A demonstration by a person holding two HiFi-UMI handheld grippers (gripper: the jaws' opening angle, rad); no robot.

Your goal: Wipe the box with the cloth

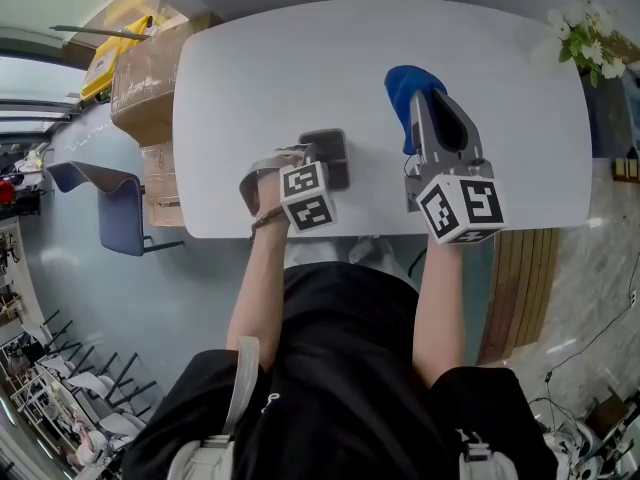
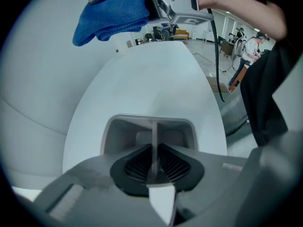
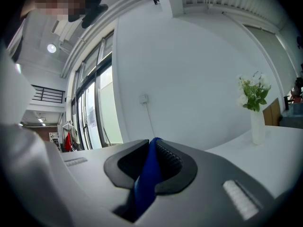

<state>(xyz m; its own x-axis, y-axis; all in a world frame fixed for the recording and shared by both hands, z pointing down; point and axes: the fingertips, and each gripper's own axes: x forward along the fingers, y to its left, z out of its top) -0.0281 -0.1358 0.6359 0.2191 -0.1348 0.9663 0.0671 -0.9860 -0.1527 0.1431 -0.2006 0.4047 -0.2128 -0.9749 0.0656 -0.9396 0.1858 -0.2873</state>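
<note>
A small grey open box (image 1: 335,146) stands near the front edge of the white table (image 1: 300,58). My left gripper (image 1: 318,165) is shut on it. In the left gripper view the jaws (image 2: 152,161) pinch the thin near wall of the box (image 2: 118,131), whose hollow faces up. My right gripper (image 1: 422,103) hangs above the table to the right of the box, shut on a folded blue cloth (image 1: 400,88). The cloth (image 2: 113,13) hangs clear of the box under the right gripper (image 2: 182,6). In the right gripper view a blue fold (image 3: 146,183) runs between the shut jaws (image 3: 152,150).
A white vase of flowers (image 1: 585,33) stands at the table's far right corner, also seen in the right gripper view as the vase (image 3: 255,98). Cardboard boxes (image 1: 150,68) and a blue chair (image 1: 115,208) stand on the floor left of the table.
</note>
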